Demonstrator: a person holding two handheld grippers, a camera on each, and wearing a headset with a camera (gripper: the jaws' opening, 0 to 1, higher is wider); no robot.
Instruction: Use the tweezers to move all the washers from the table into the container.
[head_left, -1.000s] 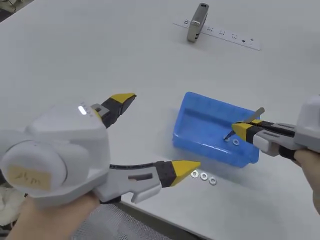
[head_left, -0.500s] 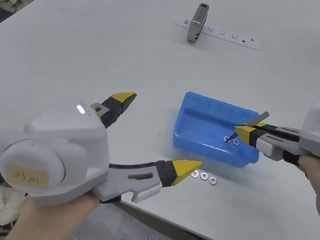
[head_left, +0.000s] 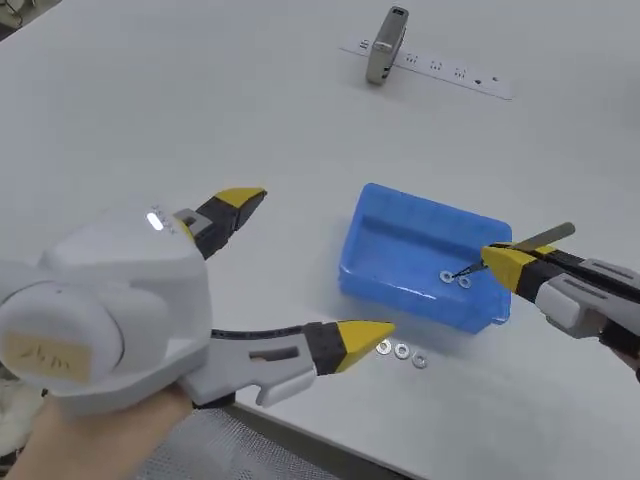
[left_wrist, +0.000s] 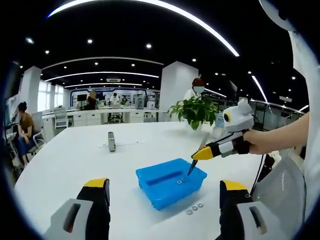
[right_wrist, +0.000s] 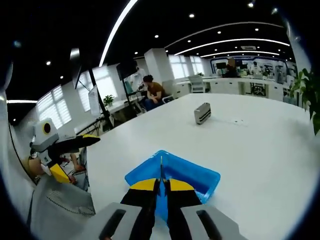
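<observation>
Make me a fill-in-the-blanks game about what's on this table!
___ small metal washers lie on the white table beside the blue plastic container.
The container holds ___ more.
The right gripper is ___ on the thin metal tweezers.
The left gripper is wide ___.
Missing words: three, two, shut, open.

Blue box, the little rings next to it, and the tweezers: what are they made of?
The blue container looks like plastic: one even bright colour, a soft sheen, a rounded moulded rim. The washers beside it look like metal: small, silvery and shiny. The tweezers look like dull grey metal, though they are too thin to be sure.
</observation>
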